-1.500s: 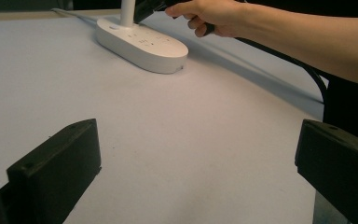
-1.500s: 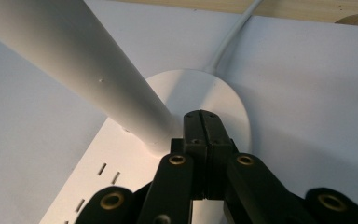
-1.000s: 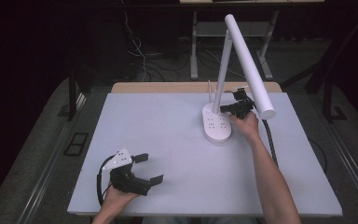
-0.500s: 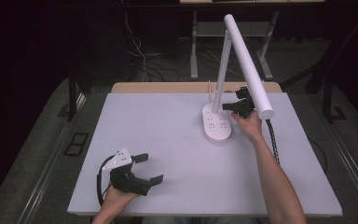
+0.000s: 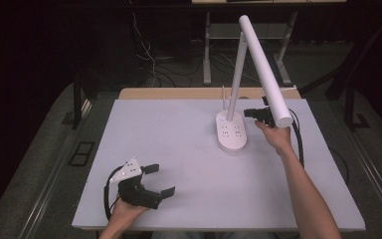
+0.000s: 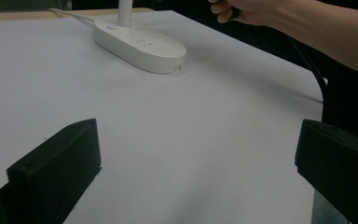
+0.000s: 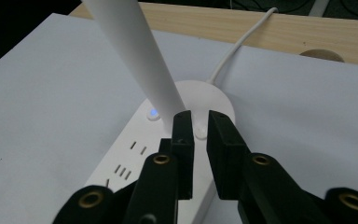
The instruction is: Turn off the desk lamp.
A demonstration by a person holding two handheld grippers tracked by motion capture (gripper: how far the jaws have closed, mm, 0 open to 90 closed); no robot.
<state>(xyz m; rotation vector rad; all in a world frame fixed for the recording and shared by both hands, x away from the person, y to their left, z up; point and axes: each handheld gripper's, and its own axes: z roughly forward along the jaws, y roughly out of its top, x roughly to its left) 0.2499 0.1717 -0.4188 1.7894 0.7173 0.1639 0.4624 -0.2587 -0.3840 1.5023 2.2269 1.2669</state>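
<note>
Hovering my right gripper [image 5: 251,112] above the white lamp base [image 5: 231,133], I see its jaws nearly closed with a thin gap, holding nothing, aimed at the small button [image 7: 199,132] beside the lamp stem [image 7: 135,51]. The base sits toward the table's [image 5: 179,134] far right. My left gripper [image 5: 159,180] rests near the front edge, jaws wide apart and empty.

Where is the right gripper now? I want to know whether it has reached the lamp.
In the high view the right gripper hovers at the table's far right, beside the lamp base and under the slanted lamp head, jaws nearly closed and pointing at the base.
</note>
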